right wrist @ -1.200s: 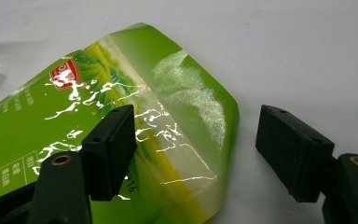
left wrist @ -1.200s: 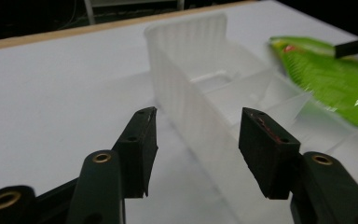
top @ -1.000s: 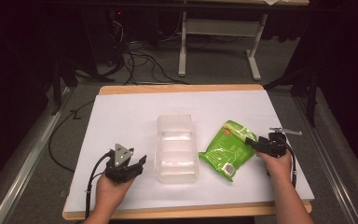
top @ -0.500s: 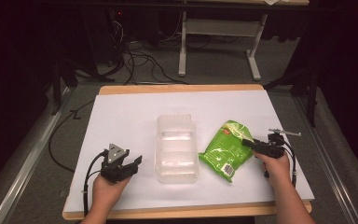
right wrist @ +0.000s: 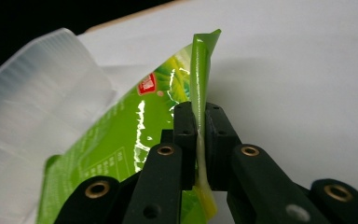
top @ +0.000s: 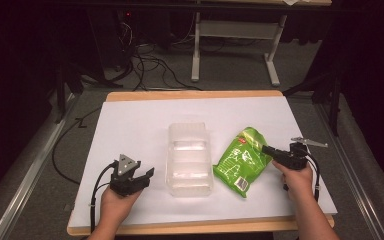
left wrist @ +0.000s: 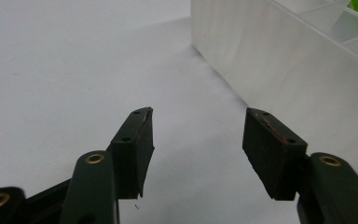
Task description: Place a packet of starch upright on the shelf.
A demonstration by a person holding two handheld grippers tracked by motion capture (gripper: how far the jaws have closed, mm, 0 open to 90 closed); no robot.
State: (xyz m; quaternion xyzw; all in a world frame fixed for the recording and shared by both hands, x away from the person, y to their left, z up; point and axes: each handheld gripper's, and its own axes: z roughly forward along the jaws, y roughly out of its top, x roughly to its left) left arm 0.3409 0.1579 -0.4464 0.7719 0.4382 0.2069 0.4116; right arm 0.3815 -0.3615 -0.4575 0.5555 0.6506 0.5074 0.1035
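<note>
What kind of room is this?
Probably a lab or workshop: a white-topped table stands among loose cables on a grey floor, beside a metal desk frame in the dark.

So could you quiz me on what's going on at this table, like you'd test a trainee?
1. True or false: the right gripper has its fingers pinched on the edge of the green bag.
2. What lies between the two grippers on the table? A) a clear plastic container B) a red bowl C) a book
3. Fill in: the left gripper has its fingers ____, with nothing between them.

Key: 1 true, the bag's sealed edge is clamped between the pads, and those fingers have just been closing. 2 A. 3 open.
</note>
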